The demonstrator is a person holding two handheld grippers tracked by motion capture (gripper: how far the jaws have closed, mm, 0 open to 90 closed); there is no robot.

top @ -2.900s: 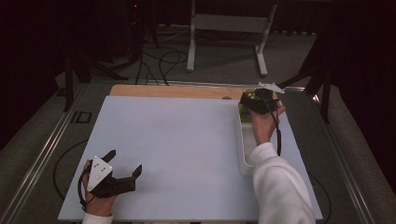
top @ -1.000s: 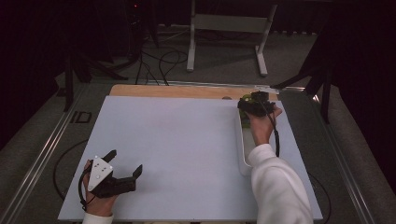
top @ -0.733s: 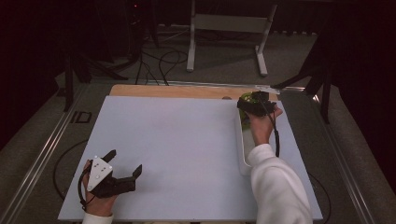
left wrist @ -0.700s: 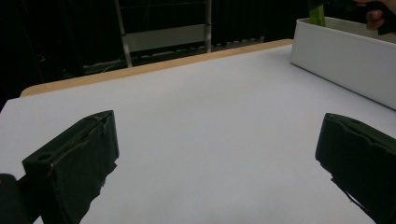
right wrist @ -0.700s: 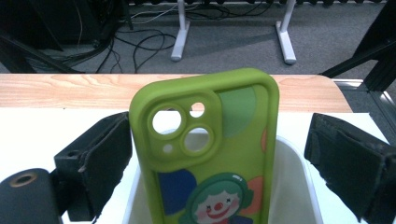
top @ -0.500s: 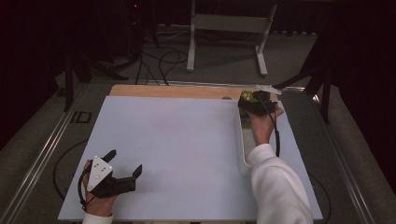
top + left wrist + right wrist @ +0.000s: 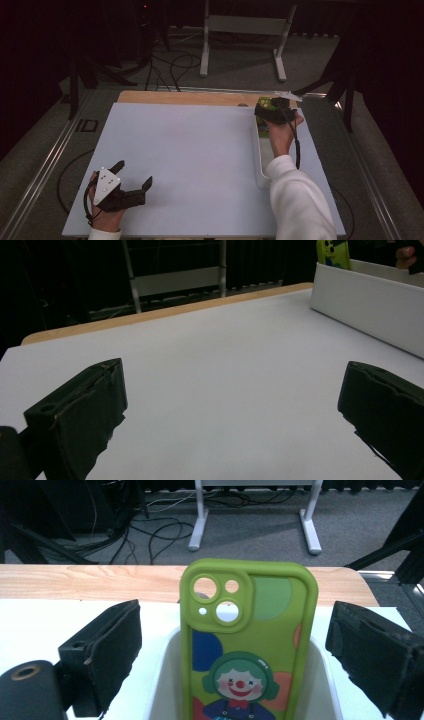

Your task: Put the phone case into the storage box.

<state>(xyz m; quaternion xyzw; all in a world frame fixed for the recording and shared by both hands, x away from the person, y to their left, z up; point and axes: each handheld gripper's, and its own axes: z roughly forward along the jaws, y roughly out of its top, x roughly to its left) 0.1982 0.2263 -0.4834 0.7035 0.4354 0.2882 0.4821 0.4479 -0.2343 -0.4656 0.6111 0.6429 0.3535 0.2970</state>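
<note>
Left hand-held gripper (image 7: 134,176): jaws apart, nothing between them, resting on white surface (image 7: 190,150) near front-left corner | phone case (image 7: 248,645): green, upright in far end of white tray (image 7: 260,160) | right hand-held gripper (image 7: 235,650): jaws just opened, flanking case, not touching.

Room dim, background beyond tabletop (image 7: 200,150) near black. Tabletop lit evenly from above, pale bluish cast, no glare. Soft shadow directly under left gripper (image 7: 131,182), faint. High view grainy, low detail in dark floor area. Left gripper view: near jaws soft, slightly out of focus; surface ahead sharp. Right gripper view: phone case (image 7: 249,645) between jaws sharp, colours saturated; jaws at frame edges blurred, mild edge stretching.
</note>
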